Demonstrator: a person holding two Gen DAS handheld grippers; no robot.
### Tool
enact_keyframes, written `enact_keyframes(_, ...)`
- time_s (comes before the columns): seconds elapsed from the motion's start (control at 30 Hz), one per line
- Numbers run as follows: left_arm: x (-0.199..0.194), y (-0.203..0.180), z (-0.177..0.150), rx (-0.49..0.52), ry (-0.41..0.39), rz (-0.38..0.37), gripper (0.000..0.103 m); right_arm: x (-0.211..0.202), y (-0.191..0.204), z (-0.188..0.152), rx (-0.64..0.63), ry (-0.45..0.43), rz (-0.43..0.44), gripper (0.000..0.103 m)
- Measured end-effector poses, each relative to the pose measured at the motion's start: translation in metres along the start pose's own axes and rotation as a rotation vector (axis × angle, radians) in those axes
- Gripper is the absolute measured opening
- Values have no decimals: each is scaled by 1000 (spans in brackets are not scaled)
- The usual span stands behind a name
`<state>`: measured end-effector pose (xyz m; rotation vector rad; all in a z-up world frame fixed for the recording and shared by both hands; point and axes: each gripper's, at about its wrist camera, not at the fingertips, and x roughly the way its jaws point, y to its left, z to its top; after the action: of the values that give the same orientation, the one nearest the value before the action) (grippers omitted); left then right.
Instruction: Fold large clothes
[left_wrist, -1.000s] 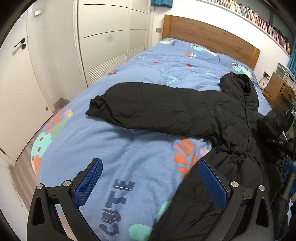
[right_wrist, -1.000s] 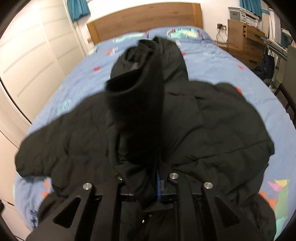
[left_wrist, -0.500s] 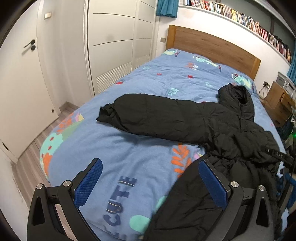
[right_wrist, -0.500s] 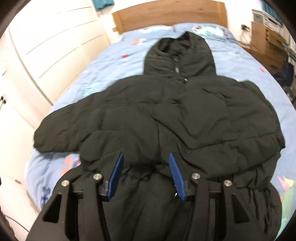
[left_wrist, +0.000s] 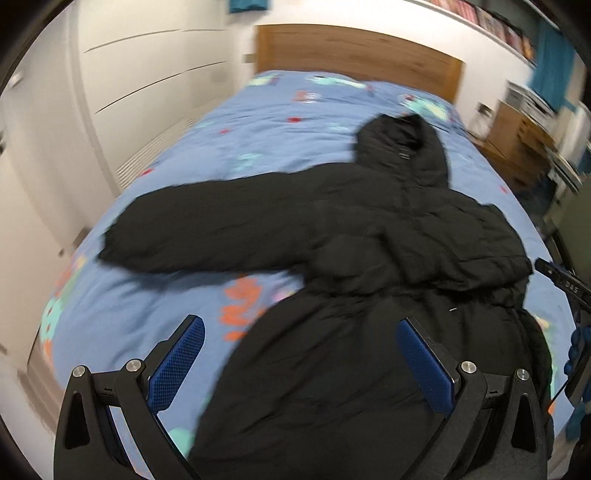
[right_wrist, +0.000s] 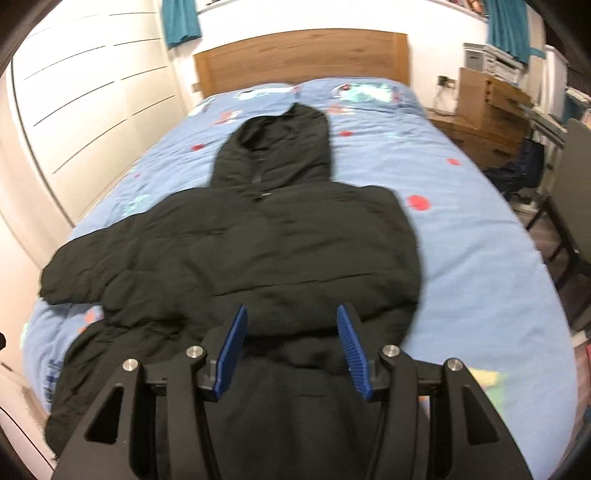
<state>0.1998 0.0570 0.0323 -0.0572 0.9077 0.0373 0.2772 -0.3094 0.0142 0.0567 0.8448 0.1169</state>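
Right tongs (right_wrist: 291, 347) have let go, half-spread and empty; right sleeve now folded across black puffy hooded coat (right_wrist: 280, 243) on blue patterned bed (right_wrist: 480, 258); left tongs (left_wrist: 299, 365) wide, empty: left sleeve next.

Blue patterned bedspread (right_wrist: 480, 258) covers the bed. Wooden headboard (right_wrist: 303, 55) stands against the far wall. White wardrobe doors (right_wrist: 92, 110) line the left side. Wooden drawer unit (right_wrist: 491, 107) stands right of the bed. Teal curtains (right_wrist: 181, 20) hang above.
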Motion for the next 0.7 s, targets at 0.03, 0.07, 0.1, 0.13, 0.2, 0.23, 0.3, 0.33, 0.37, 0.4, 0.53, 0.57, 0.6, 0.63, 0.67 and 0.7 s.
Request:
enact_keyframes(0.03,8,-14,7,13,4,-13,102,4,-10,3,6,-2,-13,49)
enact_keyframes(0.07,18,-31,15,28,5,-30,102,7,-17,6,11,-4,-17,49)
enact_keyframes(0.1,28,-45,22,41,8,-50,102,11,-25,10,19,-8,-18,49)
enact_keyframes(0.13,42,-62,31,53,10,-72,102,17,-32,14,26,-14,-15,49)
enact_keyframes(0.2,63,-88,44,71,7,-84,102,29,-39,22,35,-19,-5,49)
enact_keyframes(0.23,77,-103,51,82,5,-88,102,37,-42,26,37,-19,4,49)
enact_keyframes(0.3,99,-124,62,92,5,-108,102,52,-44,31,31,-16,8,49)
enact_keyframes(0.33,114,-135,67,94,5,-121,102,62,-44,33,25,-13,10,49)
enact_keyframes(0.37,126,-143,72,94,6,-131,102,71,-45,35,19,-11,12,49)
enact_keyframes(0.4,135,-148,74,93,7,-137,102,80,-46,35,17,-8,15,49)
enact_keyframes(0.53,186,-167,80,94,42,-140,102,114,-47,31,24,17,24,49)
enact_keyframes(0.57,199,-168,78,100,62,-120,102,122,-47,27,21,22,23,49)
enact_keyframes(0.6,207,-166,76,105,80,-104,102,128,-47,25,16,26,22,49)
enact_keyframes(0.63,218,-164,74,113,99,-85,102,132,-48,22,10,29,22,49)
enact_keyframes(0.67,230,-155,69,114,122,-59,102,135,-49,19,3,30,23,49)
enact_keyframes(0.7,234,-150,67,106,131,-56,103,137,-50,16,-7,31,28,49)
